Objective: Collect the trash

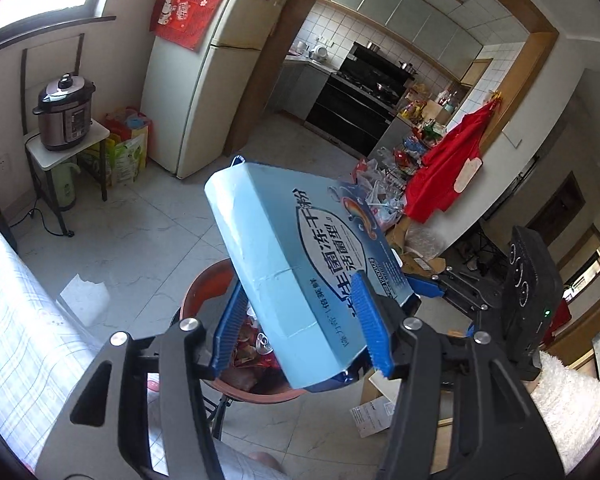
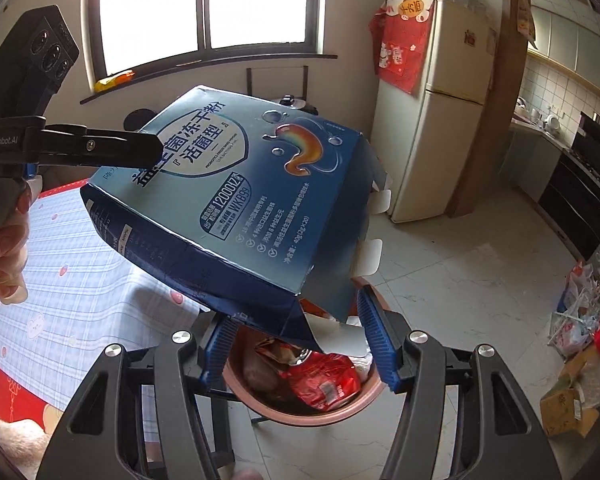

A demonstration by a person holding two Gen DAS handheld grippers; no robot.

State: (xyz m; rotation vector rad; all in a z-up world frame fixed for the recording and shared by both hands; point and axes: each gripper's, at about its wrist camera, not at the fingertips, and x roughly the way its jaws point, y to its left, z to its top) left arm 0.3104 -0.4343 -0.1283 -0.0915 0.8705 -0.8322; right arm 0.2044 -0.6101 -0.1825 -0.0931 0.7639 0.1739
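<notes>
A large blue cardboard box (image 1: 300, 264) with Chinese print is held in the air over a brown round trash bin (image 1: 204, 284). My left gripper (image 1: 304, 320) is shut on the box's near end. In the right wrist view the same box (image 2: 236, 200) hangs tilted above the bin (image 2: 312, 408), which holds red wrappers (image 2: 324, 376). My right gripper (image 2: 300, 344) has its jaws wide apart around the box's lower open flaps; whether the pads touch it is unclear. The left gripper's black finger (image 2: 100, 146) clamps the box top.
A table with a blue checked cloth (image 2: 72, 264) stands at the left. A fridge (image 1: 204, 80), a pressure cooker on a stand (image 1: 66, 112), piled bags and cardboard (image 1: 384, 188) and a red apron (image 1: 448, 160) surround the white tiled floor.
</notes>
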